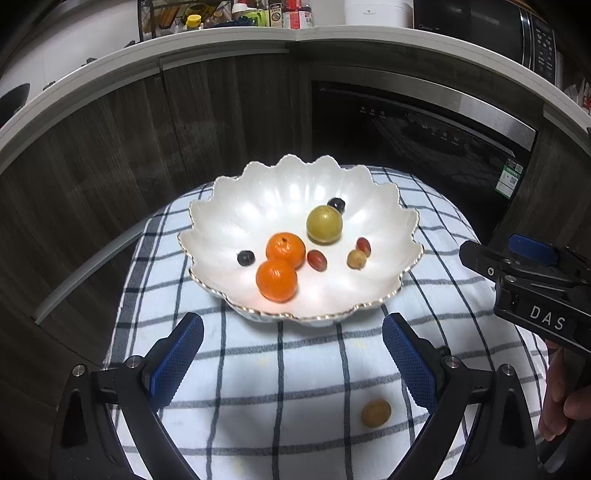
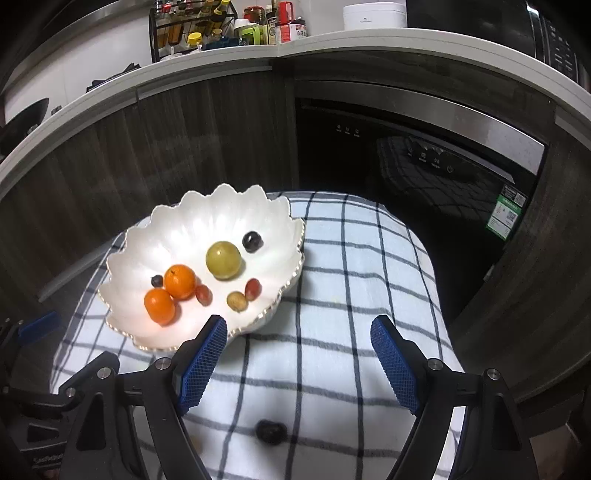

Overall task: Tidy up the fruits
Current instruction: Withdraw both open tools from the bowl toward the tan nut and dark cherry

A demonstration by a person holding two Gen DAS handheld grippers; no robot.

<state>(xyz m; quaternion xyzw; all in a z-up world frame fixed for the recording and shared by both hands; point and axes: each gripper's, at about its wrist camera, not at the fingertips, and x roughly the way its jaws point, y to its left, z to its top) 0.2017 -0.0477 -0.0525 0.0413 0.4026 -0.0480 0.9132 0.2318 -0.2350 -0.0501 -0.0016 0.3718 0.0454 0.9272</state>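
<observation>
Left wrist view: we had the left gripper spread wide with nothing between the blue pads, hovering over the checked cloth.

The scalloped white bowl sat mid-frame on the cloth, just beyond the fingertips. Inside it:
- two oranges, touching, lower left of the bowl centre
- a green-yellow round fruit, right of centre
- a dark grape touching its upper edge
- a second dark grape left of the oranges
- two red grapes, one just right of the oranges, the other further right
- a small tan fruit just below the right-hand red grape

One tan-brown round fruit lay loose on the cloth, lower right of frame, near the right pad, outside the bowl.

We saw the right gripper at the right edge of this view, with a hand below it.

Right wrist view: the right gripper was also spread wide, pads clear of everything. The bowl sat left of centre, its near rim just behind the left pad. A dark fruit lay loose on the cloth at lower centre, between the two fingers but closer to the camera than the pads, touching neither.

Dark wood cabinets and a black appliance door filled the background, with bottles on the counter at the top of frame.
</observation>
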